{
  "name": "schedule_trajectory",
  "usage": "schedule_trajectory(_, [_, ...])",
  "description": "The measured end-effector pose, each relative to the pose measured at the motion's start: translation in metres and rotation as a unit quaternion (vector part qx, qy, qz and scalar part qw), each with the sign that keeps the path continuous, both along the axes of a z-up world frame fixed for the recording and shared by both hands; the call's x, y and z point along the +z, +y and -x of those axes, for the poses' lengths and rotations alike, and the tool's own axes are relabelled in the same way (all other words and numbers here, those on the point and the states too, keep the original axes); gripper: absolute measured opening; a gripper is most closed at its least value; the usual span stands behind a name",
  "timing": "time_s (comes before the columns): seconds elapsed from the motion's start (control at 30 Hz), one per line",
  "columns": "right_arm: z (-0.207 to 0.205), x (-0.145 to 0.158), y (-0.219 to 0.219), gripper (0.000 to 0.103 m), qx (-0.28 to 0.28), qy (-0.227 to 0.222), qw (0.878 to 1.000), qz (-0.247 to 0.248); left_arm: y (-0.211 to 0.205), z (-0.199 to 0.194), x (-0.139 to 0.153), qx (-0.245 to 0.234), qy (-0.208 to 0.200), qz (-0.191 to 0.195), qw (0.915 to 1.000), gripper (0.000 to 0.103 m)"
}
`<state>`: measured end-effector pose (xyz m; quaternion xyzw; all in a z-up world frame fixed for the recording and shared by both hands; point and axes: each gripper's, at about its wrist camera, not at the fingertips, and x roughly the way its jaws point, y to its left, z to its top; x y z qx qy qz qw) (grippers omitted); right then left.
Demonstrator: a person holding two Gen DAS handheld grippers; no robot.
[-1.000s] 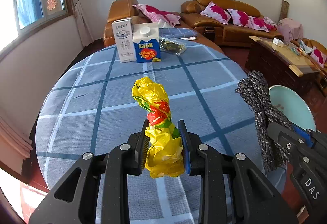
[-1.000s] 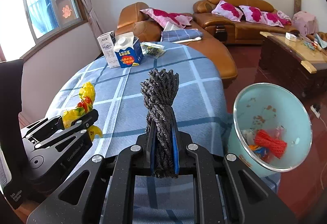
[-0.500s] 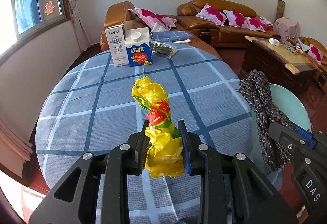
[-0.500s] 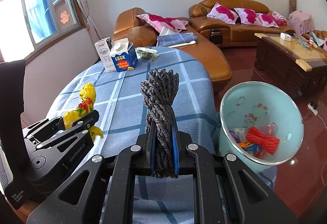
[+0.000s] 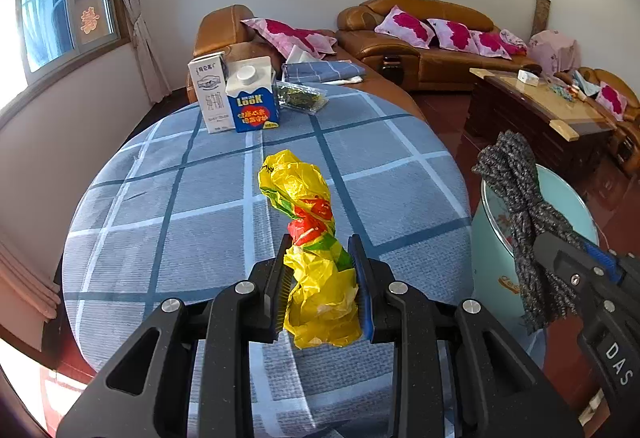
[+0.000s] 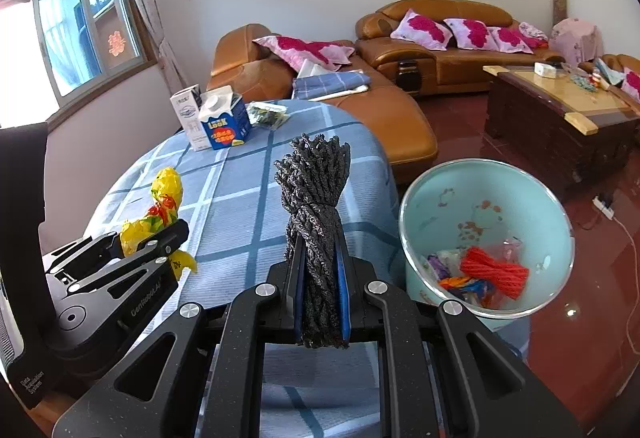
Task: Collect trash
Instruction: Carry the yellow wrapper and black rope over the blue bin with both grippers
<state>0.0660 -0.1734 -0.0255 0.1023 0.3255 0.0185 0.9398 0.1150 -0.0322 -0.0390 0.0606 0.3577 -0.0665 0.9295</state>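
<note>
**Both tongs loaded beside the bin**

The left tongs (image 5: 322, 278) are clamped on a crumpled yellow plastic wrapper (image 5: 316, 258), thin and crinkled, with red and green print, twisted into a tall knobbly column that rises between the pads. The right tongs (image 6: 322, 278) are squeezed tight on a dark grey yarn bundle (image 6: 316, 210), coarse and braided, its strands bound at the waist and flaring into a frayed fan at the top. Both pieces are lifted clear of the worktop (image 5: 192, 222), a round surface under a woven blue cloth with pale and dark check lines.

At the worktop's 12 o'clock edge stand a tall white carton (image 5: 210, 94) and, touching it, a squat blue carton (image 5: 254, 100) with a round white cap; just beside them, toward 1 o'clock, lies a clear crinkly packet (image 5: 302, 98) of something dark green.

The right wrist view looks straight into the pale teal bin (image 6: 436, 198) at 3 o'clock off the worktop, a smooth round tub with faint printed figures on its inner wall, holding a red yarn skein (image 6: 494, 272) and some bright wrappers. From the left wrist only the bin's outside wall and part of its rim show, its contents hidden behind the yarn. The left wrist view alone gives the wrapper's full front.
</note>
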Motion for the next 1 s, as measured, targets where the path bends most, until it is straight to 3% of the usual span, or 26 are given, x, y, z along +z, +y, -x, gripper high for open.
schedule_trajectory(1.0, [0.002, -0.015, -0.069, 0.014, -0.092, 0.009, 0.996, -0.001, -0.098, -0.016, -0.005, -0.097, -0.004, -0.008, 0.9952, 0.028])
